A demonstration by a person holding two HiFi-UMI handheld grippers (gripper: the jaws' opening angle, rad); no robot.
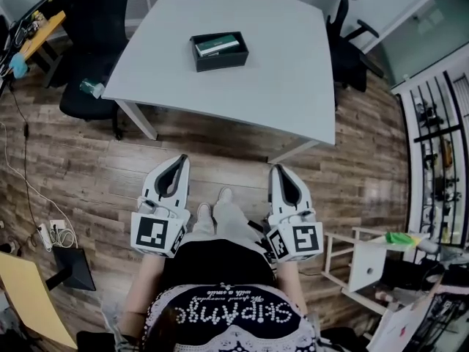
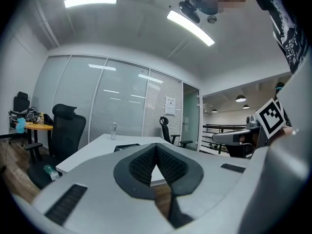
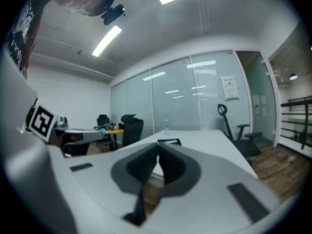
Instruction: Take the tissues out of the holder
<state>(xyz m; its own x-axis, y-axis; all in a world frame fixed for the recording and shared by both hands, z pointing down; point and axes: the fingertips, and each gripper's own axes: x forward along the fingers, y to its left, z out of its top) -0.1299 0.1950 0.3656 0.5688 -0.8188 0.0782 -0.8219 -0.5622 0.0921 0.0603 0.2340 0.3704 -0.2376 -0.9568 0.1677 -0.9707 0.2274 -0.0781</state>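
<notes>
One big white table (image 1: 293,64) stands ahead of both grippers, well apart from them. The left gripper (image 1: 178,164) and the right gripper (image 1: 279,171) are side by side, both with jaws shut tight and nothing in them. Far ahead of their tips, on the table, sits a black box-shaped holder (image 1: 220,61). Inside it lies a flat pack of tissues (image 1: 218,45), green and white on top.

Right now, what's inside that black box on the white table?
A flat green-and-white tissue pack lies inside the black rectangular holder. Anything under the pack is covered, so I cannot see it.
</notes>
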